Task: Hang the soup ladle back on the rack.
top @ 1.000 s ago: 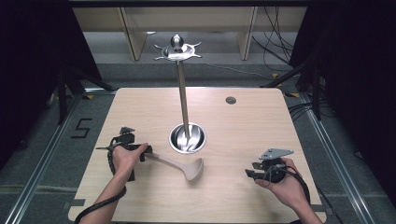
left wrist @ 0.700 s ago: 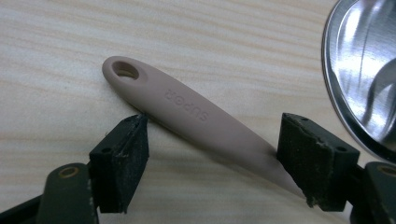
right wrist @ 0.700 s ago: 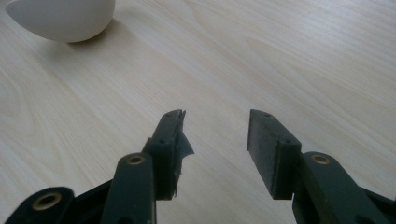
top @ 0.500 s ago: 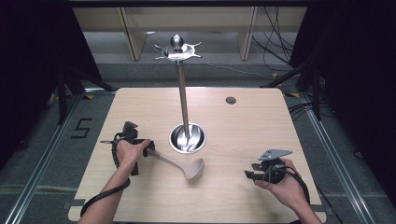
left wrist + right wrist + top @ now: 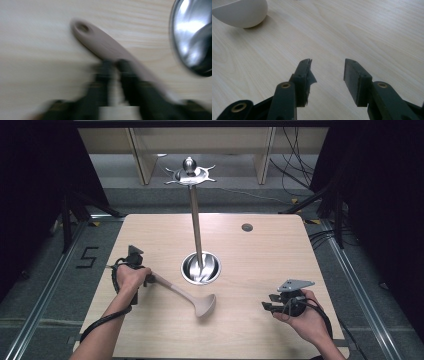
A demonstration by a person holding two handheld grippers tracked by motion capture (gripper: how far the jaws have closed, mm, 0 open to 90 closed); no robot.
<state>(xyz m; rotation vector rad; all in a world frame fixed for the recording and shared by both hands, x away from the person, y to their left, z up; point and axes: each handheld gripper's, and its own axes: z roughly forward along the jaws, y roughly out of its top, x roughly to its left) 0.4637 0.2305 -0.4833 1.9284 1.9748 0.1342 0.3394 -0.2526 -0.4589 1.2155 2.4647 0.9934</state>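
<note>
A beige ladle lies on the wooden table, its handle running up and left under the person's left hand. My left gripper hovers over that handle. In the blurred left gripper view its jaws stand close together above the handle, whose hole end lies beyond them; any grip is unclear. My right gripper rests near the table's front right, open and holding nothing. The ladle's bowl lies well ahead and to its left.
A tall metal stand rises from a shiny round base at the table's middle, with hooks on its top. The base's rim lies just right of the left gripper. A small dark disc sits at the far right.
The left hand and its gripper have shifted slightly up and left along the ladle's handle. The ladle and the right gripper have stayed where they were.
</note>
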